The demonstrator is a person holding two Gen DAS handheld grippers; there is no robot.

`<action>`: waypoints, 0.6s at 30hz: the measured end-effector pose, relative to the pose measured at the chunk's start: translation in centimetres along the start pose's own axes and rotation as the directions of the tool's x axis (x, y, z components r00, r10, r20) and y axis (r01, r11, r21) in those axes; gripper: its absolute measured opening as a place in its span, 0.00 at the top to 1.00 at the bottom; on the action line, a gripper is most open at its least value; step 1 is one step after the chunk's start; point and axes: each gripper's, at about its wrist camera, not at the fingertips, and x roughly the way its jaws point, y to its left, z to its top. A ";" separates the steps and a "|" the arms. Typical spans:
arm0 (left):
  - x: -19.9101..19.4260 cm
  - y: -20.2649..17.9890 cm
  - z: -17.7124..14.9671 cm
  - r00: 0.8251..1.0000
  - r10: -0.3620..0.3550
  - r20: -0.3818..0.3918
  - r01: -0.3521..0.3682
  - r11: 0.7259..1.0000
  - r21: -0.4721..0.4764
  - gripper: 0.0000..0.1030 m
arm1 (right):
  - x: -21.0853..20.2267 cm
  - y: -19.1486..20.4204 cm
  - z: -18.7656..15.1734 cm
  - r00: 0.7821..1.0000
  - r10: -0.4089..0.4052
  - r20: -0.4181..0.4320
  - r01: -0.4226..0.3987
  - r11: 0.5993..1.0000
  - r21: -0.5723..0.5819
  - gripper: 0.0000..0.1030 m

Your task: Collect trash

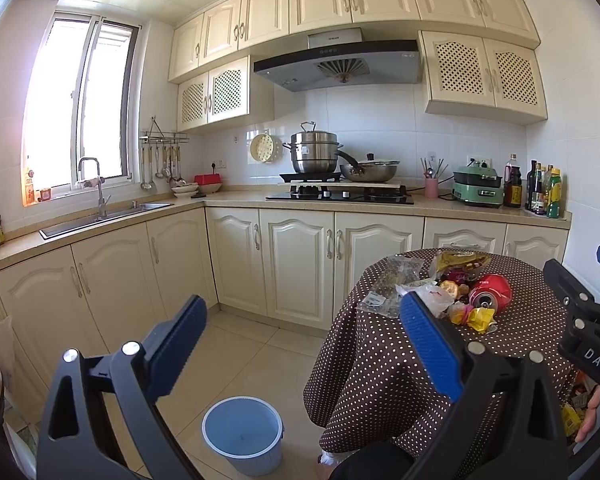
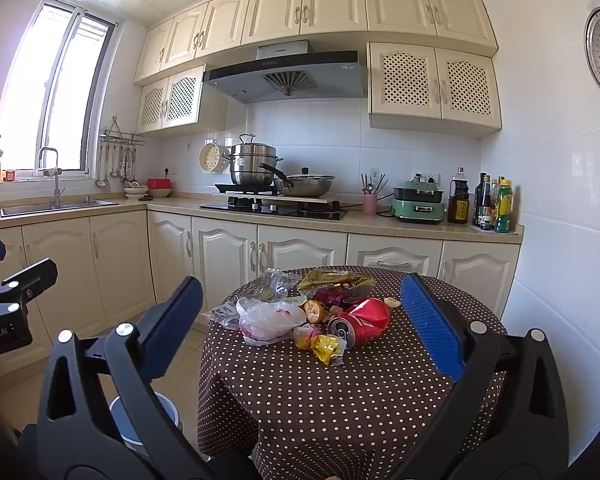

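A pile of trash lies on a round table (image 2: pixel 340 392) with a brown polka-dot cloth: a crushed red can (image 2: pixel 362 322), a yellow wrapper (image 2: pixel 326 346), a crumpled white plastic bag (image 2: pixel 266 320), clear bags (image 2: pixel 270 284) and a yellow-green snack bag (image 2: pixel 334 278). The same red can (image 1: pixel 492 290) and table (image 1: pixel 380 368) show at the right of the left wrist view. A light blue bin (image 1: pixel 242 434) stands on the floor left of the table. My left gripper (image 1: pixel 304 316) is open above the floor and bin. My right gripper (image 2: pixel 302 296) is open, short of the pile, holding nothing.
Cream cabinets and a counter run along the back with a sink (image 1: pixel 104 216), a stove (image 1: pixel 340 196) carrying pots, a green cooker (image 2: pixel 418 204) and bottles (image 2: pixel 494 204). The blue bin (image 2: pixel 144 420) sits partly hidden behind my right gripper's left finger. Tiled floor (image 1: pixel 236 344) lies between table and cabinets.
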 end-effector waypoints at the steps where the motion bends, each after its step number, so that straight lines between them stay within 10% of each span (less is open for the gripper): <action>1: 0.0 0.0 -0.1 1.000 0.001 0.000 -0.001 1.000 0.000 0.07 | 0.0 0.0 0.0 1.000 0.000 0.001 0.000 1.000 0.001 0.06; 18: -0.3 0.7 0.7 1.000 0.015 0.000 -0.015 1.000 0.003 0.07 | 0.2 0.2 -0.4 1.000 0.001 -0.007 -0.001 1.000 -0.002 0.06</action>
